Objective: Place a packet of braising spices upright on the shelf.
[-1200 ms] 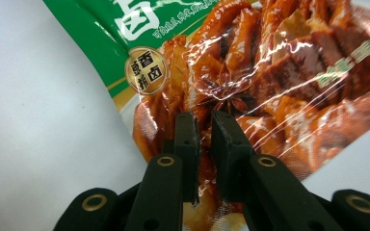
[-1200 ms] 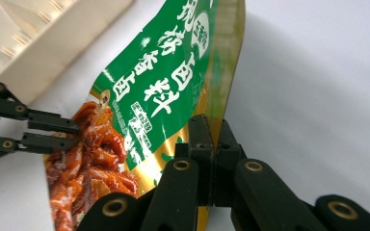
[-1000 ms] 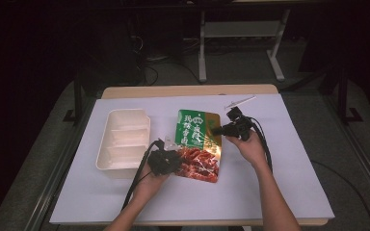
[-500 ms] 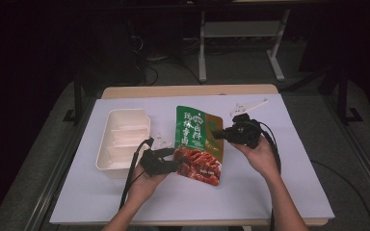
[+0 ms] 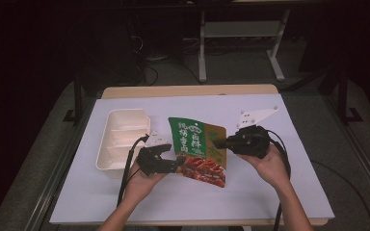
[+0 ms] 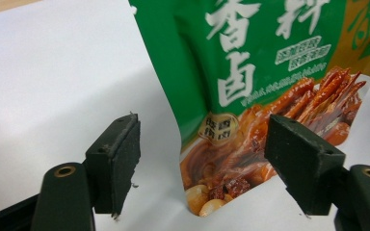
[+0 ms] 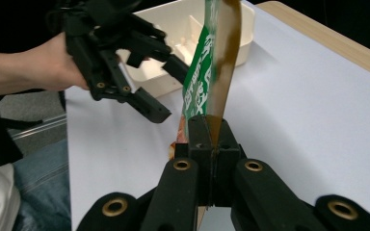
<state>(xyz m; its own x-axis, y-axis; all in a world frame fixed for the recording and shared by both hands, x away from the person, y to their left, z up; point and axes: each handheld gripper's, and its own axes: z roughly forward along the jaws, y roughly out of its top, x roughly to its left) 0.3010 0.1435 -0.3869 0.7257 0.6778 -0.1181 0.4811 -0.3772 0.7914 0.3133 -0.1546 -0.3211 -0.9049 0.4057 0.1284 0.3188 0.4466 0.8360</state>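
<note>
The green food pouch (image 5: 200, 150) has left the surface (image 5: 279, 192) since the earlier frame — lifted and carried a little toward the right edge. Its long axis runs from far to near edge, printed face up. The right gripper (image 5: 220, 142) is clamped on its right edge. The left gripper (image 5: 177, 165) has just been opening — its jaws straddle the pouch's lower left corner without touching.
</note>
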